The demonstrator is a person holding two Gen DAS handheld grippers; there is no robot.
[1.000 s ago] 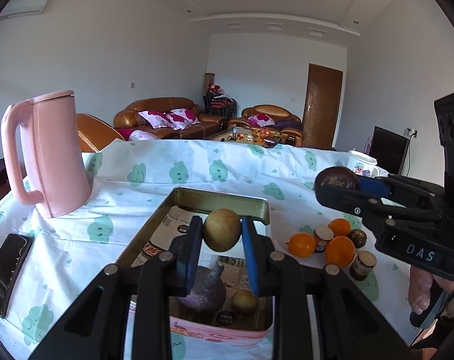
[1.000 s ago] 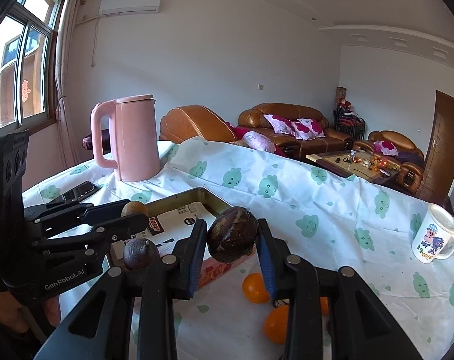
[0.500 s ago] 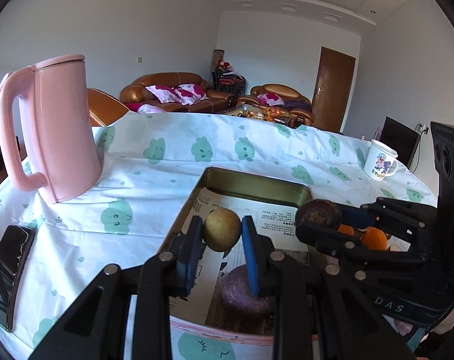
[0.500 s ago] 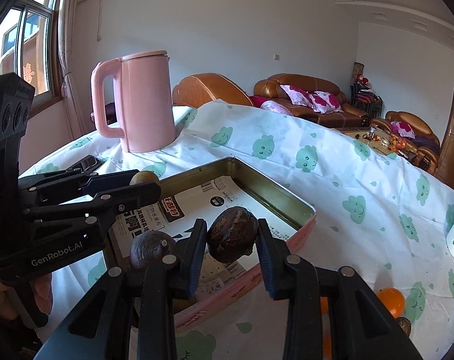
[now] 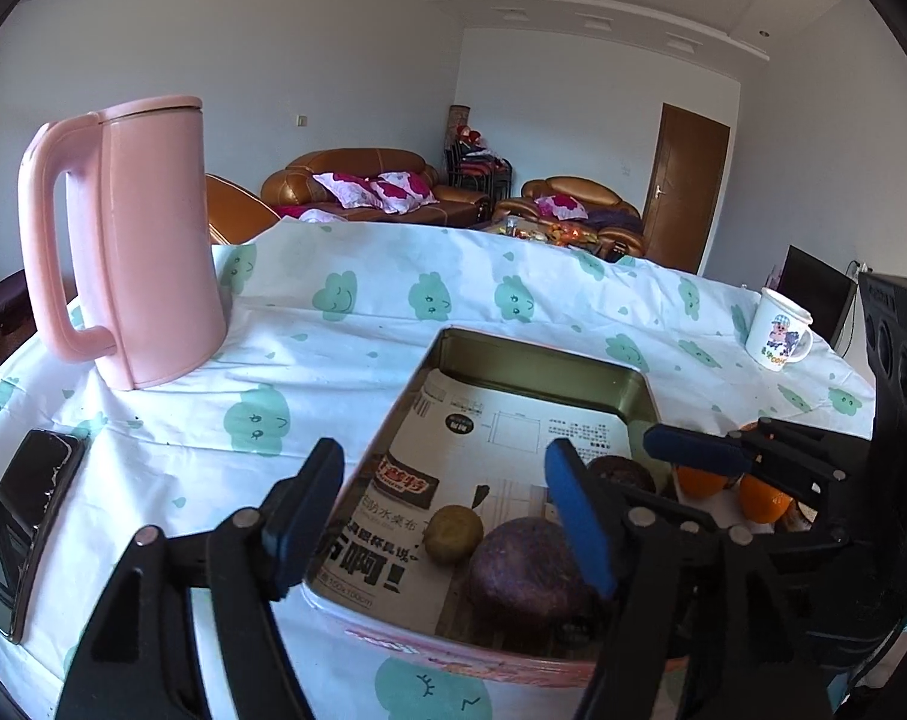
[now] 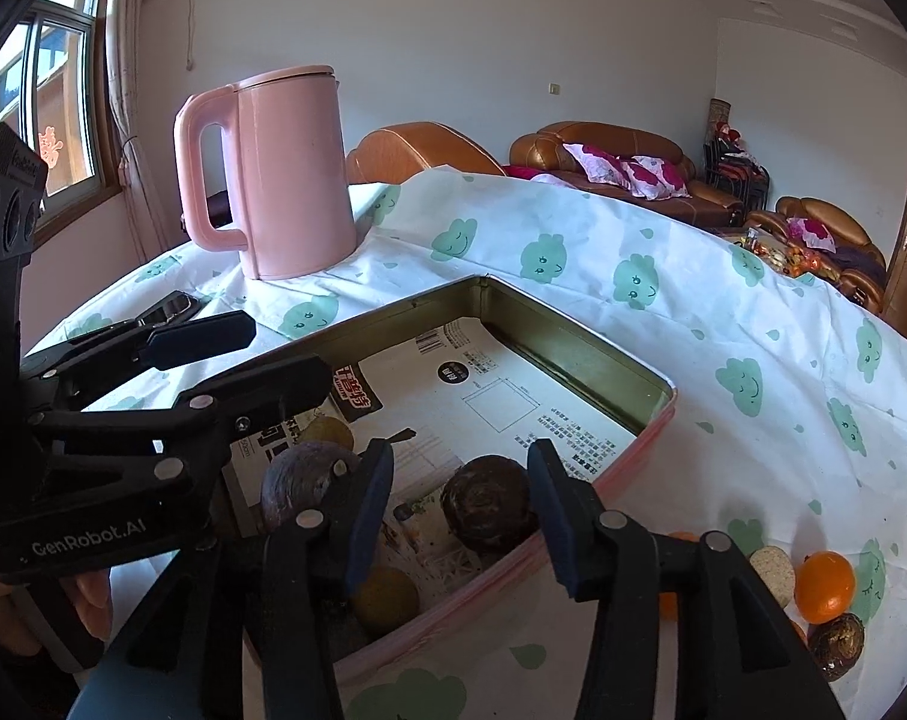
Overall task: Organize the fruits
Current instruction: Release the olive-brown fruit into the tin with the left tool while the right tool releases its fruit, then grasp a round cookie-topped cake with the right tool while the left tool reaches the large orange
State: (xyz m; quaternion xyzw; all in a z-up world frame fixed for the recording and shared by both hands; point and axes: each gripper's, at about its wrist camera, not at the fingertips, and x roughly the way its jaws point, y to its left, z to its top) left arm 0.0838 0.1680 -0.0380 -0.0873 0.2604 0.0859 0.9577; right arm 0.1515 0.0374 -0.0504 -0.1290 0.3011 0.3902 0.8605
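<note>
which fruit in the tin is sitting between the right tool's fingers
The dark brown wrinkled fruit, lying on the tin's paper liner between the open right tool; the purple and yellowish ones lie left of it.

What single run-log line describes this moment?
left gripper: open, opening | right gripper: open, opening | yellow fruit, dark fruit: in tin tray

Phone [image 5: 24,516] cut by left edge, purple fruit [image 6: 300,483] half behind fingers [image 6: 366,510]
</note>
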